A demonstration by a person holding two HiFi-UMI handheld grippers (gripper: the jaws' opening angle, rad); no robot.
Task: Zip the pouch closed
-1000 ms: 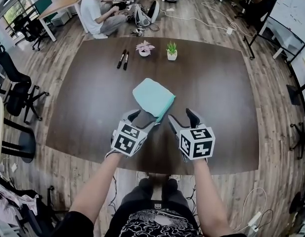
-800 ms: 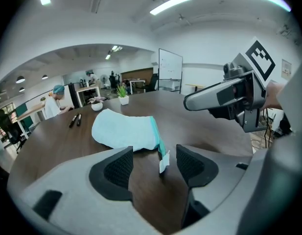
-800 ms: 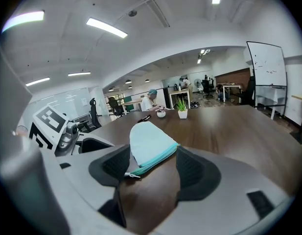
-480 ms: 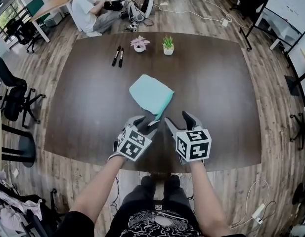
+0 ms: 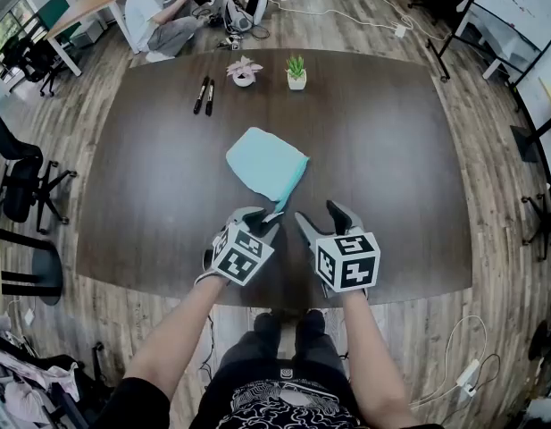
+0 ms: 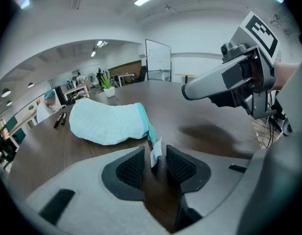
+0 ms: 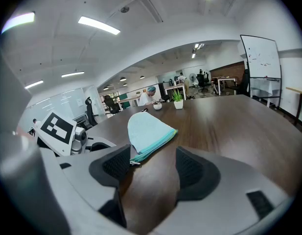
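Observation:
A light blue pouch with a teal zipper edge lies flat on the dark brown table. Its near corner ends in a small white tab. My left gripper is down at that corner; its jaws are closing, and the tab stands between the pads with a slim gap still showing. My right gripper hovers just right of the corner, open and empty. In the right gripper view the zipper pull lies by its left pad.
Two black markers and two small potted plants stand at the table's far side. A person sits on the floor beyond it. Office chairs stand at the left. The table's near edge runs under my grippers.
Both grippers have come down and in toward the pouch's near corner. The left jaws have narrowed around the white tab. The pouch has not moved on the table.

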